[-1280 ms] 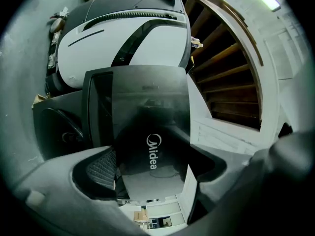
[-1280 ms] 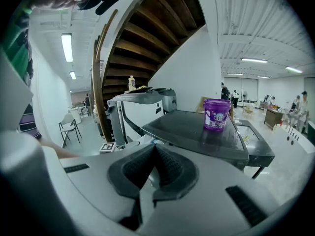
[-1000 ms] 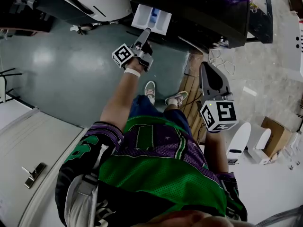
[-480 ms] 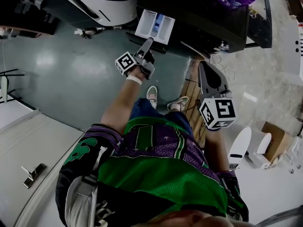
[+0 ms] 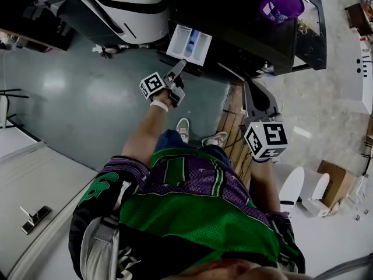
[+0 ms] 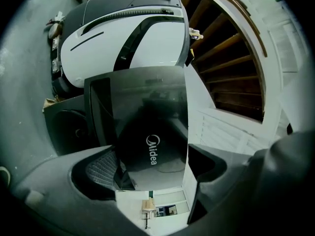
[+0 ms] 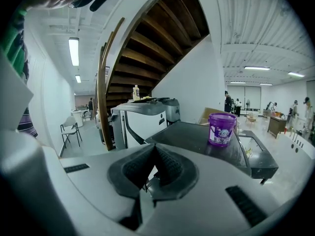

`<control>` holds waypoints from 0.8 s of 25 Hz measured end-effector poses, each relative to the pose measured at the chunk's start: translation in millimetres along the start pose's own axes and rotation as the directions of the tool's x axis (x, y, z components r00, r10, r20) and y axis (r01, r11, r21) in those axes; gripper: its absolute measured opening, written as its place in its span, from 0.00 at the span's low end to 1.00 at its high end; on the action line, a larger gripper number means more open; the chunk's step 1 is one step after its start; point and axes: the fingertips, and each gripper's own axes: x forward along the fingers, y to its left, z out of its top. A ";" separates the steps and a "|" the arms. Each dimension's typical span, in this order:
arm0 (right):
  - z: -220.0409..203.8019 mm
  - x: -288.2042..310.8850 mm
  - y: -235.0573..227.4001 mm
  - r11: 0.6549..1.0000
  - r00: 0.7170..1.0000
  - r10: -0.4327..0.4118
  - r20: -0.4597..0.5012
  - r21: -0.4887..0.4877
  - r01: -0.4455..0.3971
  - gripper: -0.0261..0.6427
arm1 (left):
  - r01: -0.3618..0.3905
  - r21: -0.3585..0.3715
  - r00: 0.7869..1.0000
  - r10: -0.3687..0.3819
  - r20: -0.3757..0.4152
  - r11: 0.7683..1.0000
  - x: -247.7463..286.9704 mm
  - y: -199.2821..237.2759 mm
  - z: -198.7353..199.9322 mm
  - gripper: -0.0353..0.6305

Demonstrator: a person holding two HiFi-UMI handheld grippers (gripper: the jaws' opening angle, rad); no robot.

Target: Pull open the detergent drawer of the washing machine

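The dark washer (image 5: 245,16) stands ahead with a purple tub (image 5: 281,2) on its lid. Its white drawer (image 5: 189,43) juts well out of the front, compartments showing, so the pull looks done or nearly done; at most a last bit of travel is left. The left hand-held gripper (image 5: 179,66) sits right at the drawer's front edge, jaws apart, and I cannot tell if it touches. The right hand-held gripper (image 7: 153,168) hangs back to the side, jaws together on nothing.
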 end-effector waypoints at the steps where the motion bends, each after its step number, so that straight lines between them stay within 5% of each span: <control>1: 4.1 -0.7 -0.2 1.000 1.000 0.000 0.008 -0.004 0.000 0.04 | -0.005 0.005 1.000 0.005 -0.007 1.000 -3.4 0.5 0.5 0.70; 7: 23.6 -2.6 -1.3 1.000 0.999 0.005 0.051 -0.023 -0.004 0.04 | 0.044 0.045 0.998 -0.042 -0.042 0.998 -26.4 -22.3 5.7 0.70; 14: 49.3 -13.7 -14.0 1.000 0.994 -0.013 0.113 -0.004 0.014 0.04 | 0.158 0.159 0.975 -0.129 -0.179 0.975 -54.0 -101.5 -14.7 0.70; 20: 68.2 -28.8 -28.8 0.999 0.984 -0.045 0.170 0.014 0.043 0.04 | 0.184 0.479 0.958 -0.047 -0.284 0.858 -63.6 -163.6 -22.0 0.69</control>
